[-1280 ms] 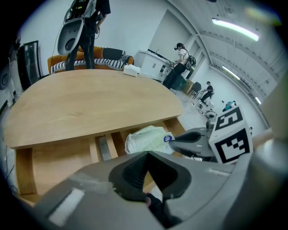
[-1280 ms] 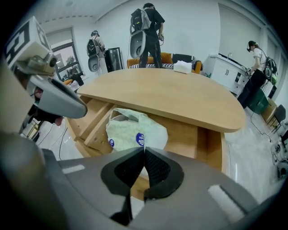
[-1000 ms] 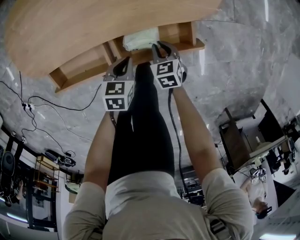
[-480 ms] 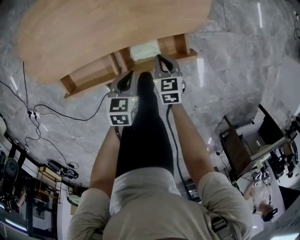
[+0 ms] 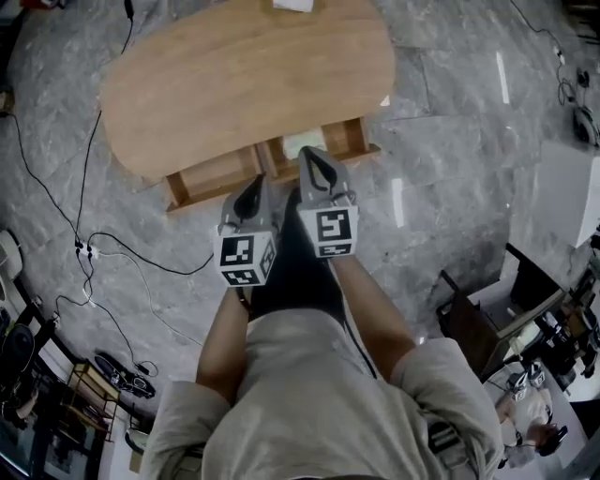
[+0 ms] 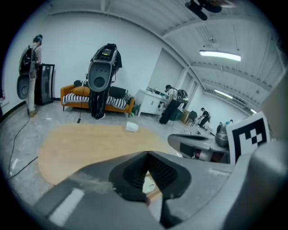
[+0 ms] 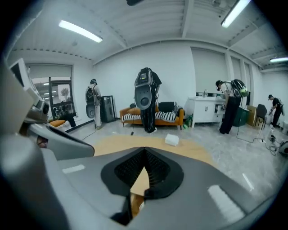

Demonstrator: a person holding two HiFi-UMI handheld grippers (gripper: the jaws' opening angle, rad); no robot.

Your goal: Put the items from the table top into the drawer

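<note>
Now holding left hand-held gripper (image 5: 253, 186) and right hand-held gripper (image 5: 314, 161) high over the open drawer (image 5: 211, 173), probably to clear it; both empty, jaws together, right just closed; white item (image 5: 302, 142) inside the drawer, white box (image 5: 293, 5) beyond it at the counter's (image 5: 244, 75) far edge, likely next

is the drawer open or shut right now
Open. The drawer sticks out past the table edge, its wooden compartments are exposed from above, and a pale item lies inside one of them.
</note>
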